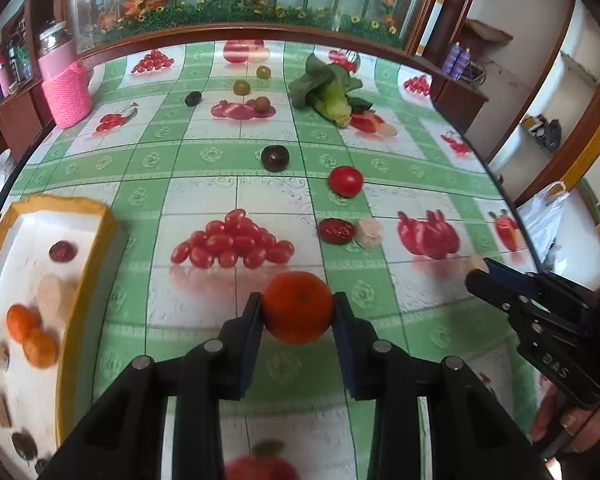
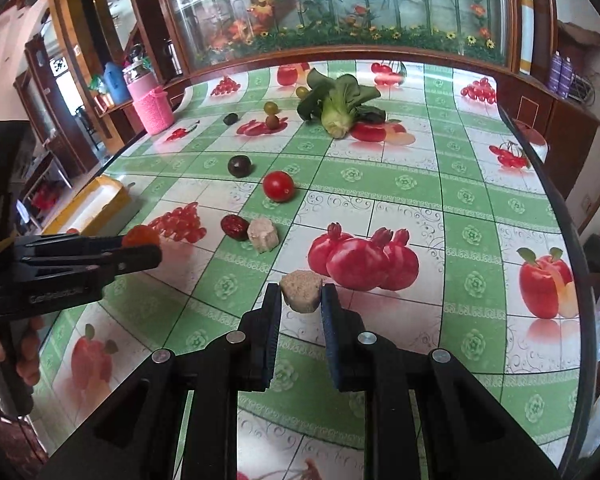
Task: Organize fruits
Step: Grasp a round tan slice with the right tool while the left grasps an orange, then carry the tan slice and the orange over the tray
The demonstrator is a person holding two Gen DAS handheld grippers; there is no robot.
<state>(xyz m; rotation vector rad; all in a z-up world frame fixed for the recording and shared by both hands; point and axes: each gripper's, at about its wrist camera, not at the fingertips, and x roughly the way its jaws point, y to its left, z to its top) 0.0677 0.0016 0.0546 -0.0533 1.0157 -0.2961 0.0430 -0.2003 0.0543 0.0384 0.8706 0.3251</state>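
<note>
Orange [image 1: 297,307] in left claw [image 1: 298,312], tomato [image 1: 345,181], plum [image 1: 275,158], bok choy [image 1: 327,88] beyond

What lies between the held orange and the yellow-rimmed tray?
Only bare tablecloth separates the orange from the tray, seen in the left wrist view.

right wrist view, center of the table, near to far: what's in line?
Tan chunk in the right gripper → red date beside a pale chunk → tomato → dark plum → bok choy.
</note>
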